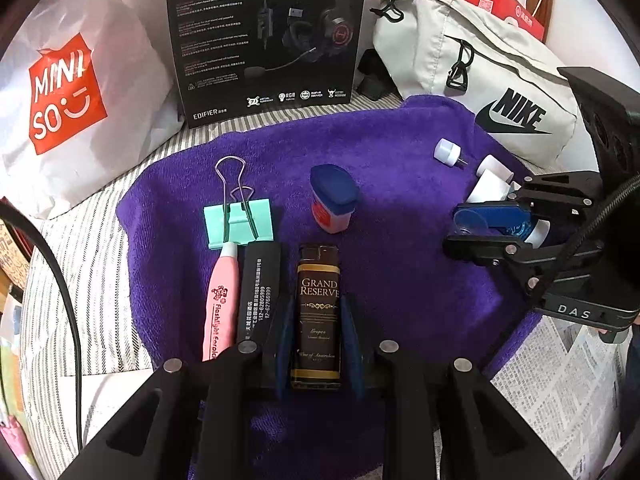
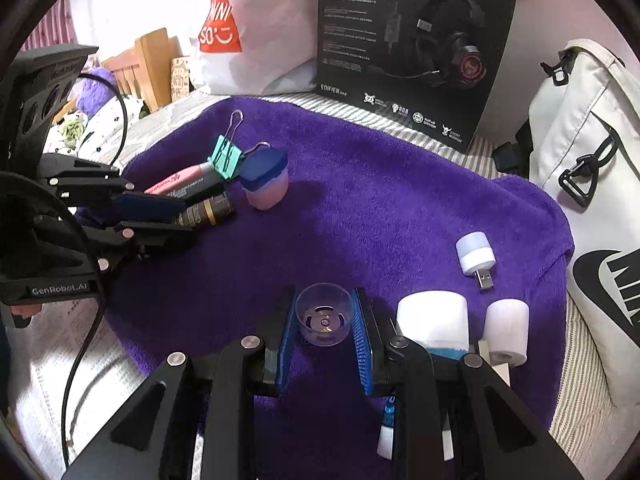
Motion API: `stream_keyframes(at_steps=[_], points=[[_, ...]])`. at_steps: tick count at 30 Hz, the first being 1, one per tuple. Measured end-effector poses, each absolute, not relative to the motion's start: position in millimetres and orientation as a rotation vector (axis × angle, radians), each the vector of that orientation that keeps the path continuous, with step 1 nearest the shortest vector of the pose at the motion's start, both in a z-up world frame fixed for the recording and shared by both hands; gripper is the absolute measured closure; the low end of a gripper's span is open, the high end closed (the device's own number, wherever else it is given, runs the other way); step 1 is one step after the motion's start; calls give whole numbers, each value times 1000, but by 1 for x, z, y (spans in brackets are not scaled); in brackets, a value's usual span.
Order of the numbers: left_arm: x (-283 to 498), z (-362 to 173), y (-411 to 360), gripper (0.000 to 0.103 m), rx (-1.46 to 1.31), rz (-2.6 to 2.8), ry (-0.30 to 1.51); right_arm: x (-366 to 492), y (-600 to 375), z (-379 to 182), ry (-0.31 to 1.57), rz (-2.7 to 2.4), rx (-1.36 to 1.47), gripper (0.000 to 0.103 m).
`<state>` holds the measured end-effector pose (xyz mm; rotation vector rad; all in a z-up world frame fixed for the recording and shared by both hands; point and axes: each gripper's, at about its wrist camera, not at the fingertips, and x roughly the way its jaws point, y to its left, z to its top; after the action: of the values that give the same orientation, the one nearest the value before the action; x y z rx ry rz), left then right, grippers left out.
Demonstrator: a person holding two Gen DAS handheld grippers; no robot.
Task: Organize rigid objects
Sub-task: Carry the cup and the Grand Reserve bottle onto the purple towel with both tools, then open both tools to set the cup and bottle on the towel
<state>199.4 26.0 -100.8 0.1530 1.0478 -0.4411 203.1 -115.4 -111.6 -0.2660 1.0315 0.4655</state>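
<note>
A purple towel (image 1: 400,184) lies under both grippers; beyond their jaws a black headset box (image 1: 266,36) stands upright, a white shopping bag (image 1: 76,92) to one side of it and a pale sling bag (image 1: 480,80) to the other. The left gripper (image 1: 318,312) is closed on a brown lighter (image 1: 318,312), its blue pads pressing both long sides; just left of those jaws lie a black bar (image 1: 260,292) and a pink pen-shaped flashlight (image 1: 222,300); ahead sit a mint binder clip (image 1: 239,222) and a blue-lidded jar (image 1: 334,198). The right gripper (image 2: 324,316) is clamped on a clear cup (image 2: 324,316); just right of its jaws lie two white cylinders (image 2: 432,320), a small USB light (image 2: 476,258) beyond them.
</note>
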Motion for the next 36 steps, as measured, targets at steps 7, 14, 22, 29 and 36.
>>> stream_keyframes(at_steps=[7, 14, 22, 29, 36], points=[[196, -101, 25, 80, 167, -428, 1027, 199, -115, -113, 1013, 456, -279, 75], [195, -101, 23, 80, 180, -412, 1017, 197, -115, -113, 1000, 451, -281, 74], [191, -101, 22, 80, 192, -401, 1008, 197, -115, -113, 996, 451, -283, 74], [192, -101, 21, 79, 195, -392, 1013, 196, -115, -113, 1000, 445, -281, 74], [191, -101, 22, 78, 188, -395, 1024, 196, -118, -112, 1016, 446, -267, 70]])
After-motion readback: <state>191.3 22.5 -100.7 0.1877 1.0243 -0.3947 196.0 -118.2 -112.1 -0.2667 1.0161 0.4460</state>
